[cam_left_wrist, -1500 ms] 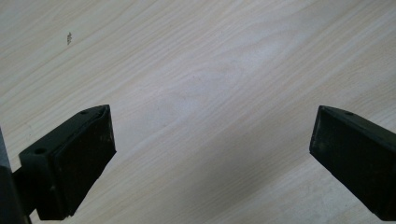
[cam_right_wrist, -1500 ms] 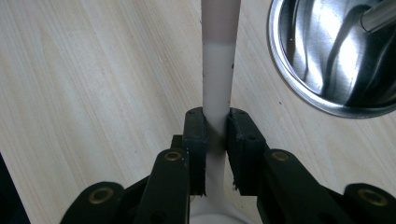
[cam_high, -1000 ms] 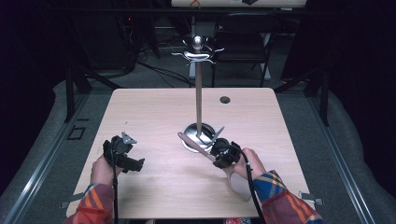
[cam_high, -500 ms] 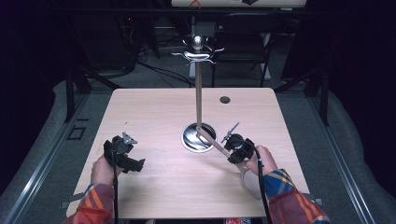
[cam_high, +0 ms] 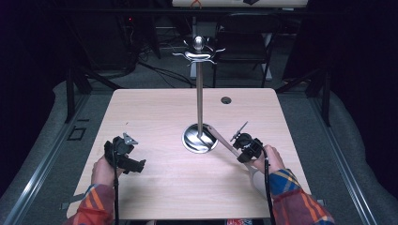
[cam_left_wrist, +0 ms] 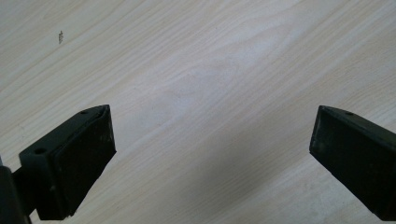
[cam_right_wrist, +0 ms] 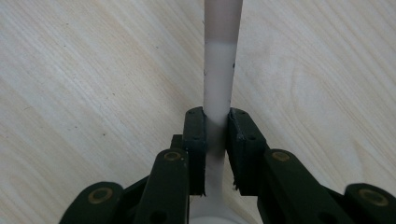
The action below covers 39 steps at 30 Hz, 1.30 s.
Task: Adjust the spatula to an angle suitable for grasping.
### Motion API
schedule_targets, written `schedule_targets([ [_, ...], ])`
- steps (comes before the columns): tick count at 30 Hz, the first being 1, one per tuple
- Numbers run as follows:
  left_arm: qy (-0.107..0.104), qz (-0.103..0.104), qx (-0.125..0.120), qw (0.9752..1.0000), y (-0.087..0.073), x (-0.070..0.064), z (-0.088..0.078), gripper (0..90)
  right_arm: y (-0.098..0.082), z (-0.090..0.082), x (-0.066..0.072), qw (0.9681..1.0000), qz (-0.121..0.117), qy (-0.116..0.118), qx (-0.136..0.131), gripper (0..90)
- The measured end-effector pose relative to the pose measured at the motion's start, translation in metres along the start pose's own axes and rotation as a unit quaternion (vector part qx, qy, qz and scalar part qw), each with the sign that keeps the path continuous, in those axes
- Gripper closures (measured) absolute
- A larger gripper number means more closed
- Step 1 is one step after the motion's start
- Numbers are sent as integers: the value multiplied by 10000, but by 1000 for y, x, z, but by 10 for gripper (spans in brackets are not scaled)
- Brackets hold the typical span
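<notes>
White spoon [cam_right_wrist: 218,79] clamped at its handle in right gripper [cam_high: 243,151], angled toward stand [cam_high: 199,93] base, likely to hang it up top. Left gripper [cam_left_wrist: 210,140] idle over table [cam_high: 155,112], jaws wide, holding nothing.

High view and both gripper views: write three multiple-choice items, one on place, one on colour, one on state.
1. The metal stand stands on the table: A near its middle; B at its left edge; C at its near corner.
2. The handle between the right gripper's jaws is: A red; B white; C green.
3. The left gripper's jaws are: A shut on a cup; B shut on the handle; C open.
A: its base sits mid-table. B: white shows between the pads. C: bare wood shows between wide jaws.
</notes>
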<state>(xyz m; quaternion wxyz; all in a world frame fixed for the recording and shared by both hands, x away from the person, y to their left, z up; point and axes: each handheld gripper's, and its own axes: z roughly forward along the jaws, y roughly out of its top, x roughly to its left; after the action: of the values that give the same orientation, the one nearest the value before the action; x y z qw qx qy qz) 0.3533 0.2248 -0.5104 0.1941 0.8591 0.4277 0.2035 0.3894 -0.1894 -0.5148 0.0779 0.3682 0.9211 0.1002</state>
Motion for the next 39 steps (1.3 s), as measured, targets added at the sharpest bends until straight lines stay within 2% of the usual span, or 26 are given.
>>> schedule_targets([
  [6,-6,29,12,10000,1,-1,1,0,0,4,-7,9998,172,-28,86,773],
  [8,-10,55,29,10000,1,-1,1,0,-1,8,-12,9993,372,-62,78,766],
  [11,-14,56,31,10000,1,-2,2,0,-1,9,-17,9988,458,-90,161,762],
  [13,-13,61,34,10000,1,-2,2,0,-3,13,-21,9977,654,-116,104,761],
  [17,-21,67,33,10000,1,-2,1,0,-6,19,-29,9959,786,-185,415,765],
  [19,-21,69,36,10000,1,-2,2,0,-5,17,-33,9957,744,-135,533,767],
  [21,-26,74,46,10000,1,-2,2,0,-5,18,-32,9957,754,-148,520,766],
  [22,-25,82,52,9999,2,-2,2,0,-5,20,-30,9959,795,-161,393,763],
  [23,-29,89,52,9999,2,-2,2,0,-5,20,-30,9959,795,-161,393,763],
  [24,-29,95,54,9999,2,-2,2,0,-5,22,-30,9957,836,-156,353,752],
  [25,-27,92,49,9999,2,-2,2,0,-4,20,-31,9958,740,-199,500,713],
  [26,-27,96,47,9999,2,-2,2,0,-5,21,-31,9954,817,-237,434,682],
  [28,-28,102,48,9999,2,-3,2,0,-4,19,-34,9956,834,-11,422,602],
  [34,-38,147,72,9999,3,-5,3,0,5,18,-35,9963,807,8,294,546],
  [35,-38,146,71,9999,3,-5,3,0,5,20,-34,9960,880,18,141,539],
  [36,-38,148,74,9999,3,-5,3,0,7,19,-35,9965,796,26,249,529],
  [39,-32,145,78,9999,3,-5,3,0,12,21,-34,9971,736,54,206,529],
])
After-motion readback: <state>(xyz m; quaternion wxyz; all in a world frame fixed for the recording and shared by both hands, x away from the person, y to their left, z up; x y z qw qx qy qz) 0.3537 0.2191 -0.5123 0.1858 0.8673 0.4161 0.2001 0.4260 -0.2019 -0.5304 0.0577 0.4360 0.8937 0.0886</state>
